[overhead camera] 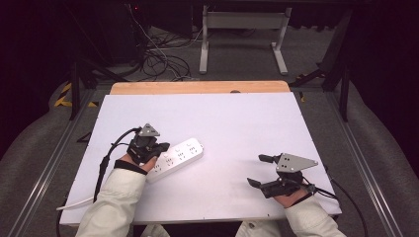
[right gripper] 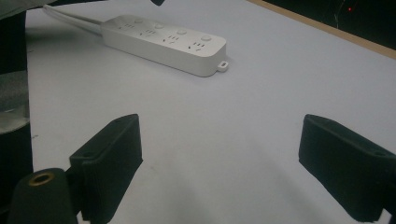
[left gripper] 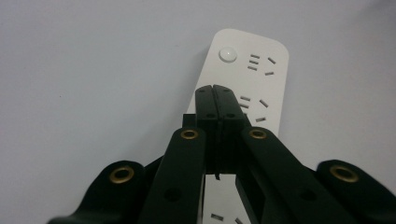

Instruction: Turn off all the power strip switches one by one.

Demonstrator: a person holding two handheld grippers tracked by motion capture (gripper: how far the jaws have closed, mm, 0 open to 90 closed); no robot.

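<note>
My left gripper (left gripper: 215, 88) has its jaws pressed flat together, nothing pinched between them, and the tips sit right over the power strip (left gripper: 261, 79). In the left gripper view they point along the strip's top, between the outlets, with the round button (left gripper: 227, 54) ahead of them near the far end. Whether the tips touch the plastic or hang just above it I cannot tell.

My right gripper (overhead camera: 260, 170) is spread wide and holds nothing. It rests near the front right part of the table (overhead camera: 237, 113), well apart from the strip, with its jaws facing left toward it across bare white surface.

The strip (overhead camera: 175, 157) lies flat on the table, left of centre. Its long axis runs on a diagonal: the near end is under my left hand (overhead camera: 143, 150) at the lower left, and the far end points up and to the right. In the right gripper view the strip (right gripper: 163, 39) lies broadside, with a small tab (right gripper: 223, 65) at the end closest to the right gripper and its white cord (right gripper: 70, 18) leaving the other end.

So the left is by far the nearer hand. I judge that any press on a button is its job, travelling forward along the strip's length. The right would have to cross the table toward that tab end.
</note>
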